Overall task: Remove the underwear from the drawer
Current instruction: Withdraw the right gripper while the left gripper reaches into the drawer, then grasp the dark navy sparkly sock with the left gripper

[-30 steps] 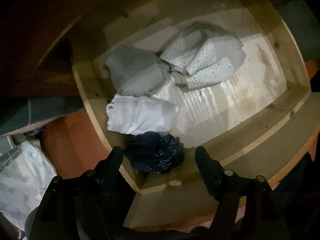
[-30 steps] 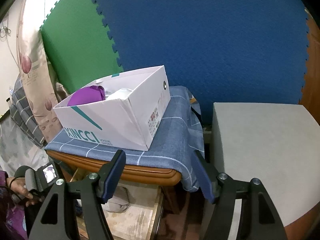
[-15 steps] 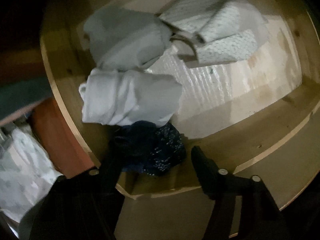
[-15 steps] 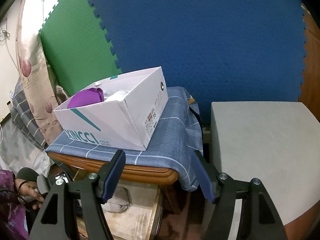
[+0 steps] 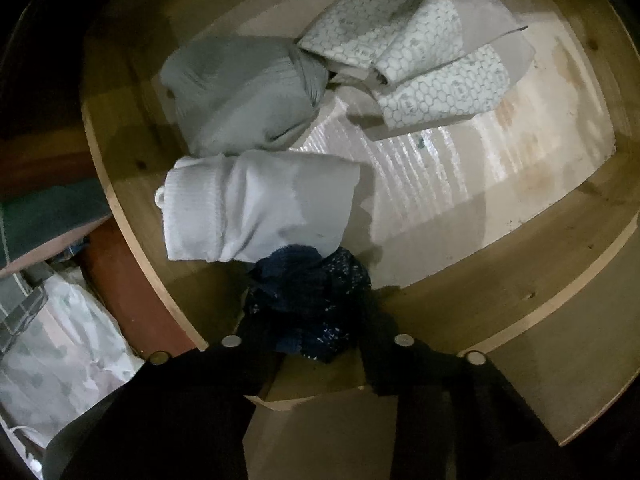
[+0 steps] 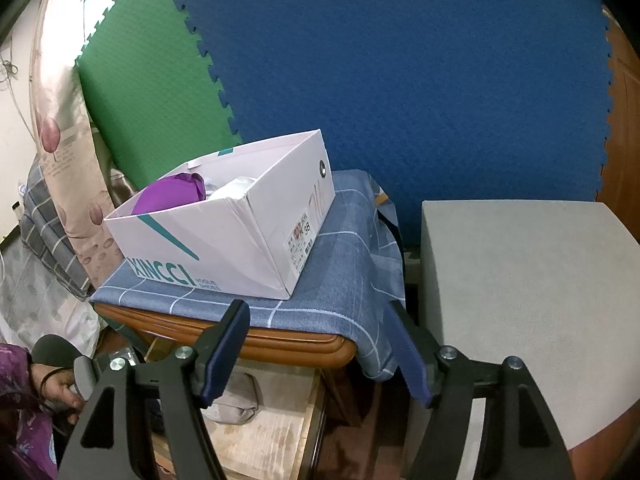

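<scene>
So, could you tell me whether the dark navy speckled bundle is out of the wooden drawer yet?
Not yet: the dark navy speckled bundle lies in the wooden drawer, between the closing left gripper.
</scene>
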`<act>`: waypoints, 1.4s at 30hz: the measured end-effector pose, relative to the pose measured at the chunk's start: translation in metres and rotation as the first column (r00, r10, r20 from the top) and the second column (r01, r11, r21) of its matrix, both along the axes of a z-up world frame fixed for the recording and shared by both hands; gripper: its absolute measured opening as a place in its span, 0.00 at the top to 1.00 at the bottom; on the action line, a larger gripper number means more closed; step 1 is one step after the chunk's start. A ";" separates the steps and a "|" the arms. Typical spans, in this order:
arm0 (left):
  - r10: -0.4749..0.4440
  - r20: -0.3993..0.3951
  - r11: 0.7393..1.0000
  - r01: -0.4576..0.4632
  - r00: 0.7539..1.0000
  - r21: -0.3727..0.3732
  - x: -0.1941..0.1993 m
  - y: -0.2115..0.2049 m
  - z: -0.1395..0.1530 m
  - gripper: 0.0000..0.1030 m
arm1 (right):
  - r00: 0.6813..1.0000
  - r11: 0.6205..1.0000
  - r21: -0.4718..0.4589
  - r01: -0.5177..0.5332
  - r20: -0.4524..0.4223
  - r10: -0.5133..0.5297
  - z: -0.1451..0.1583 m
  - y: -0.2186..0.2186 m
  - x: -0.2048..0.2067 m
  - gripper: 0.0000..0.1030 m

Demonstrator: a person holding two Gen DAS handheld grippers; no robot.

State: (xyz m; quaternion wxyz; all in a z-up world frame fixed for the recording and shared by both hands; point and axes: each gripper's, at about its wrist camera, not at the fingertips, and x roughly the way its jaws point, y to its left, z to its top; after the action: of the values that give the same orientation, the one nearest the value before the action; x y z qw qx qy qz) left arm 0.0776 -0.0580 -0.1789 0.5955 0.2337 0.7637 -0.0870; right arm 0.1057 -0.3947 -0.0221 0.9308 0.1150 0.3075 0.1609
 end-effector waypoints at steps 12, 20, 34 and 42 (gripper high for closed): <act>0.057 0.102 0.977 -0.035 0.993 -0.212 -0.002 -0.007 0.049 0.90 | 1.000 1.000 0.006 0.003 -0.014 -0.003 -0.002 -0.001 0.002 0.31; 0.232 0.071 0.895 -0.184 0.970 -0.406 0.002 0.022 0.084 0.90 | 1.000 1.000 0.007 0.008 -0.023 -0.007 -0.003 -0.002 0.003 0.31; 0.352 0.146 0.795 -0.214 0.924 -0.567 -0.014 0.039 0.150 0.90 | 0.999 1.000 0.000 0.008 -0.037 -0.008 -0.004 -0.001 0.005 0.31; 0.358 0.184 0.760 -0.171 0.915 -0.626 -0.019 0.032 0.187 0.90 | 0.999 1.000 -0.001 0.008 -0.046 -0.008 -0.006 -0.001 0.007 0.31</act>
State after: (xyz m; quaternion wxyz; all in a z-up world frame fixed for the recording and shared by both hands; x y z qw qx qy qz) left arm 0.0583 -0.0263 0.0079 0.7509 -0.0673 0.6252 -0.2017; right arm 0.1129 -0.3959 -0.0279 0.9242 0.1193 0.3283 0.1543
